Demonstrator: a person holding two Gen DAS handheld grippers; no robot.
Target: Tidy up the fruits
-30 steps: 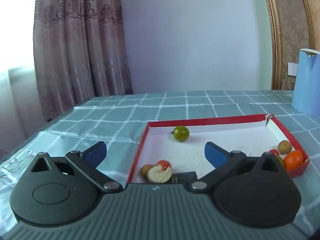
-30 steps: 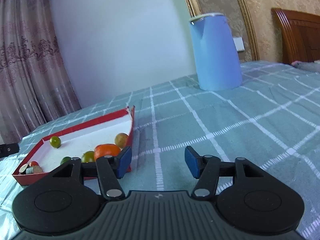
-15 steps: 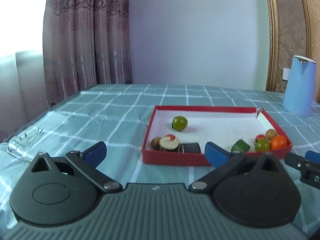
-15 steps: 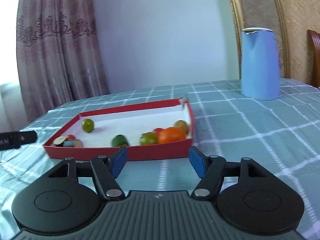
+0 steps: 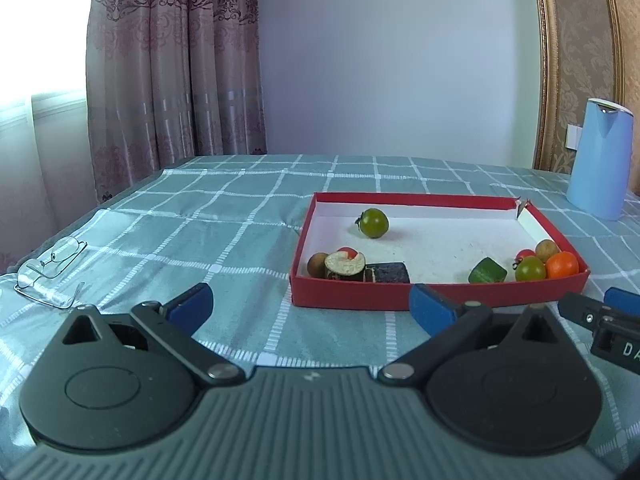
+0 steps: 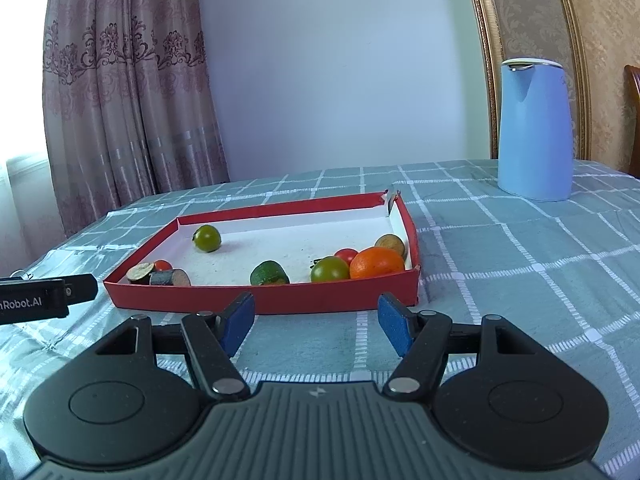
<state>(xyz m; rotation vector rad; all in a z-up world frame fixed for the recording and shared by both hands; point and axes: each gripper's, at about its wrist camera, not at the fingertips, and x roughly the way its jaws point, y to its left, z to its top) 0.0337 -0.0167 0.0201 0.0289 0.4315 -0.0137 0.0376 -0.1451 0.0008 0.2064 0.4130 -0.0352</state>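
A shallow red tray (image 5: 440,300) (image 6: 264,302) with a white floor lies on the checked tablecloth. Inside it a green tomato (image 5: 374,223) (image 6: 207,238) sits near the back. An orange fruit (image 5: 562,265) (image 6: 377,262), a second green tomato (image 6: 330,269) and a small red one cluster in the right corner. A green chunk (image 6: 269,273) lies at the front, and cut dark pieces (image 5: 346,265) in the left corner. My left gripper (image 5: 310,306) stands open and empty in front of the tray. My right gripper (image 6: 316,320) is likewise open and empty, just before the tray's front wall.
A light blue jug (image 5: 600,164) (image 6: 534,128) stands at the back right of the table. A pair of glasses (image 5: 48,270) lies near the left edge. Curtains and a wall stand behind the table.
Both grippers have drawn back from the tray, so its whole front wall now shows. The right view swung left to face the tray. Both stay open and empty.
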